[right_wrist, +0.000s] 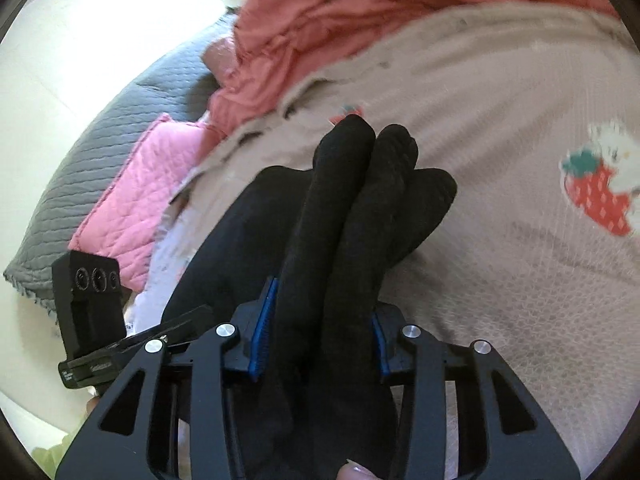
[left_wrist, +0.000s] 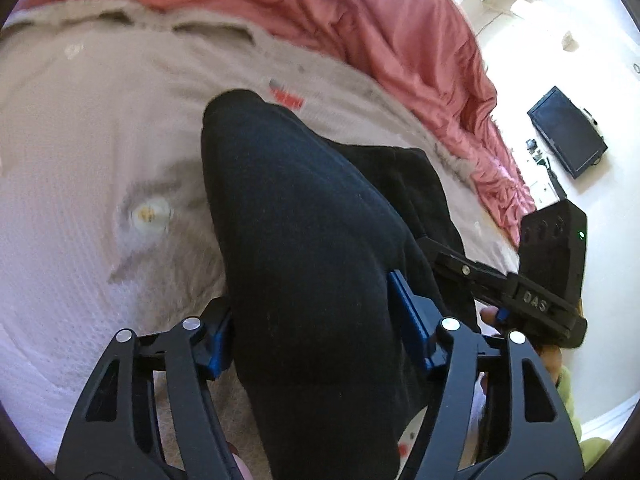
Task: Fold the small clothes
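A: Black socks (right_wrist: 360, 216) are held over the beige blanket (right_wrist: 500, 120) on the bed, clamped by the right gripper (right_wrist: 320, 332); the left gripper (left_wrist: 312, 320) is closed on one too.

B: If uneven layers are pinched, one could be dropped, judging by the bunching.

Black skeletal left tool (left_wrist: 320, 320) and right tool (right_wrist: 320, 316), blue pads, silver screws, lime-green sleeve (left_wrist: 570, 396).

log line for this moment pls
left gripper: shut on black garment | right gripper: shut on black garment | surface: beige blanket
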A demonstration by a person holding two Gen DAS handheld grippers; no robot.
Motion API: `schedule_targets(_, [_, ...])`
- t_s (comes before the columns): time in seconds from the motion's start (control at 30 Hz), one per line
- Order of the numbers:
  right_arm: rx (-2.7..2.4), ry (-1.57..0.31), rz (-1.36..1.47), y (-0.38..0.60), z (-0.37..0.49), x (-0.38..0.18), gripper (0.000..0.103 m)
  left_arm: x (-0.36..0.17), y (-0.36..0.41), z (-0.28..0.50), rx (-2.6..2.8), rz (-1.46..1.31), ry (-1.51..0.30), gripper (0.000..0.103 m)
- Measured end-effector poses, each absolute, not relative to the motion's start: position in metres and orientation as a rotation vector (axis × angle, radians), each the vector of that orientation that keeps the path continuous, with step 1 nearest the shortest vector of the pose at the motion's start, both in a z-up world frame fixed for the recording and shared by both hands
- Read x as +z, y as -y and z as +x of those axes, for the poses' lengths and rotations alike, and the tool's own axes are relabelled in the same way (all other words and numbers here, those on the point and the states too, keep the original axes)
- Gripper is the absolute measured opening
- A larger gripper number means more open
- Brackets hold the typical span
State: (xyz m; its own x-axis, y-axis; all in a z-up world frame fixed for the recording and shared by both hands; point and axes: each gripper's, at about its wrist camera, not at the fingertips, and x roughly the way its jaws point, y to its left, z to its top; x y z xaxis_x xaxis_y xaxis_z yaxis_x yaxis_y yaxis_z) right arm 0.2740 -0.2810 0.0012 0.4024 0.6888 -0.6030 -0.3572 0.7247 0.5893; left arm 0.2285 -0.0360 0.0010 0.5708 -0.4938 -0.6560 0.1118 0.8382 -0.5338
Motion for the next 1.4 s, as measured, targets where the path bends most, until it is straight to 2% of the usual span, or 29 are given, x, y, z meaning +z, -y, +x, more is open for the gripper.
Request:
schedule_targets(0.23, [0.662, -0.91, 0.413, 0.275, 0.264, 0.022, 0.038, 0.014, 0.03, 0.213, -0.364, -0.469, -0.84, 0.059])
schedule_targets(0.53, [0.634, -0.917, 0.362, 0.26, 0.253, 0.017, 0.035, -0.017, 0.013, 0.21, -0.314, -0.467, -0.874, 0.059])
schedule_targets(0.7, [0.511, -0.934, 0.32, 0.264, 0.254, 0.005, 0.037, -0.023, 0.006, 0.206, -0.312, -0.477, -0.878, 0.064])
schedule_targets(0.8, [0.41, -0.904, 0.262, 0.268, 0.249, 0.006, 0.053, -0.024, 0.006, 0.206, -0.31, -0.471, -0.88, 0.066])
schedule_targets(0.9, [0.428, -0.872, 0.272, 0.268, 0.243, 0.01, 0.055, -0.024, 0.006, 0.204, -0.304, -0.46, -0.881, 0.068])
schedule_targets(1.03, [0.483, -0.874, 0.221, 0.252, 0.24, 0.01, 0.065, -0.025, 0.004, 0.203, -0.297, -0.459, -0.885, 0.069])
schedule_targets(1.17, [0.407, -0.966, 0.131, 0.241, 0.247, -0.01, 0.065, -0.024, 0.003, 0.2, -0.289, -0.442, -0.889, 0.07])
schedule_targets(1.3, [0.36, -1.009, 0.164, 0.248, 0.251, -0.025, 0.081, -0.023, 0.004, 0.199, -0.282, -0.428, -0.898, 0.071])
schedule_targets(1.4, [0.356, -0.999, 0.178, 0.251, 0.25, -0.022, 0.084, -0.023, 0.004, 0.197, -0.28, -0.428, -0.9, 0.071])
